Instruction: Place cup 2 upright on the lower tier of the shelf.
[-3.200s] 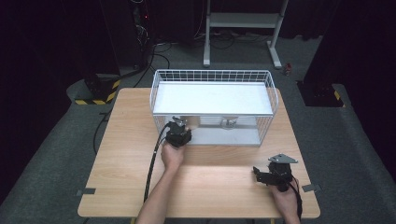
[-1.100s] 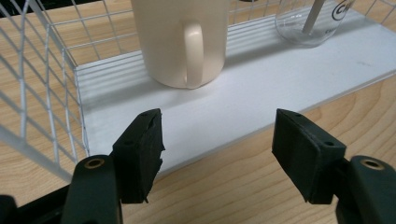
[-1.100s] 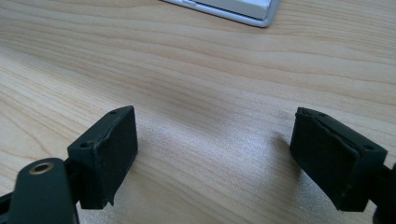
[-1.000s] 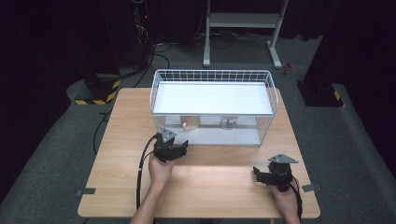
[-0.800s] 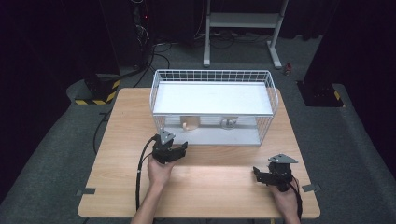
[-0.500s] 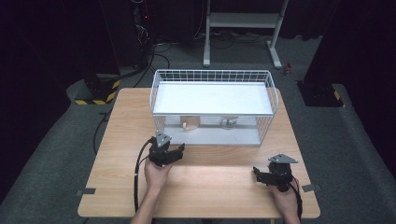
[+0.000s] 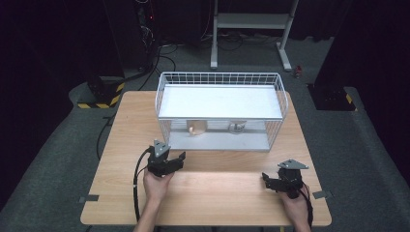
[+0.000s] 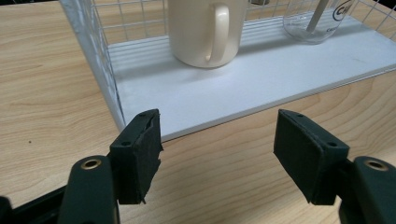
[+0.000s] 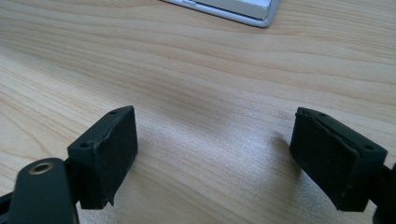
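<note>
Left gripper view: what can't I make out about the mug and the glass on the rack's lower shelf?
- Mug: the top edge of the left gripper view cuts off its rim, so its contents are unknown.
- Glass: also cut off above; its printed lettering is partial and the stick inside can't be identified.
- High view: both are small and partly hidden under the rack's upper shelf.

- The rack [image 7: 278,104] has wire walls on its sides and back; its front, facing the person, is open under the upper shelf [image 7: 220,101].
- On the lower shelf [image 8: 261,79], a mug [image 8: 205,30] and a glass [image 8: 317,18] stand apart, with bare shelf ahead of both.
- The table [image 7: 222,193] is bare in front of the rack.
</note>
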Available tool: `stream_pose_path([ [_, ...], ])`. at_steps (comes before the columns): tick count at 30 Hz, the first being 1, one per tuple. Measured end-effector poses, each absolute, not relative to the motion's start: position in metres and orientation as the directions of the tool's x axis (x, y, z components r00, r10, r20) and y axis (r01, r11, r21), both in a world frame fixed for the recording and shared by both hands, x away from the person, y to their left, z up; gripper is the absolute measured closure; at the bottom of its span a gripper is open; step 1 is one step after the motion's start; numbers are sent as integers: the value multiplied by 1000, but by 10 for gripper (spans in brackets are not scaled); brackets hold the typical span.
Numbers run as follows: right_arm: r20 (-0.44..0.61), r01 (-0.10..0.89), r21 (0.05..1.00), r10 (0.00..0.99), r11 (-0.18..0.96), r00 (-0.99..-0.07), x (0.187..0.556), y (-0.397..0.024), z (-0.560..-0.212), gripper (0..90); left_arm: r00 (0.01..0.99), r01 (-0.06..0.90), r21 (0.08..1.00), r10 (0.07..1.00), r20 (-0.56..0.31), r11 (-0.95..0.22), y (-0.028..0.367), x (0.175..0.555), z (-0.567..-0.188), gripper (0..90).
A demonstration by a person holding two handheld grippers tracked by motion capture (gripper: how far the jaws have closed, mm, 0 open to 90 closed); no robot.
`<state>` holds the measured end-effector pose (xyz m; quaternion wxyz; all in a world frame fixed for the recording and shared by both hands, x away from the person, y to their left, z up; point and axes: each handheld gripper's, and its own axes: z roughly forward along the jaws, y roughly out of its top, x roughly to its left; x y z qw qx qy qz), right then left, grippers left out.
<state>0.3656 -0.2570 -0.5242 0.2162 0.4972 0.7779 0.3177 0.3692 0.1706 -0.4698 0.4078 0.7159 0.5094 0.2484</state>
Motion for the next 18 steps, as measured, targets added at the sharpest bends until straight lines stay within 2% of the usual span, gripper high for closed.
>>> stream_pose_path([
  [18,-20,636,709,911,303,-412,366,-257,-524,150,345,541,833,934,-90,-119,180,356,-477,321],
])
